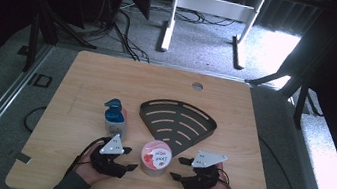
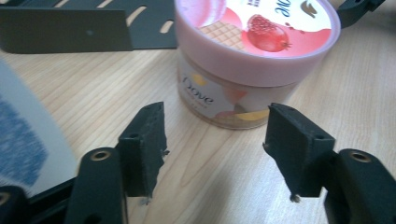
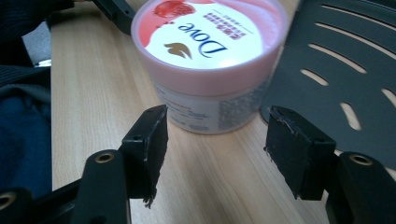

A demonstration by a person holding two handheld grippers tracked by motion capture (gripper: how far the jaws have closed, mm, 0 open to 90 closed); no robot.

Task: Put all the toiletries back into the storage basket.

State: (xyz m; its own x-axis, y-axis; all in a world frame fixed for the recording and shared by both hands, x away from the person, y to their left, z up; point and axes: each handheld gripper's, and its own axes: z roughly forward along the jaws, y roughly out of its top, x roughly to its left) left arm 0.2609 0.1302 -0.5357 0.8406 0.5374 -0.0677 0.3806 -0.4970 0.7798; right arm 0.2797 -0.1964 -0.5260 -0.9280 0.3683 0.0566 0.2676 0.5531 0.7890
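A round Dove jar with a pink lid stands upright near the table's front edge. My left gripper is just left of it and my right gripper just right, both pointing inward at the jar. In the left gripper view the left gripper is open, with the jar a short way ahead of its jaws and not touched. The right gripper is open too, and the jar stands beyond its tips, with bare wood between the pads.
A black fan-shaped slotted rack lies flat behind the jar. A pump bottle with a blue top stands behind my left hand. The wooden table has a small round hole near its far edge.
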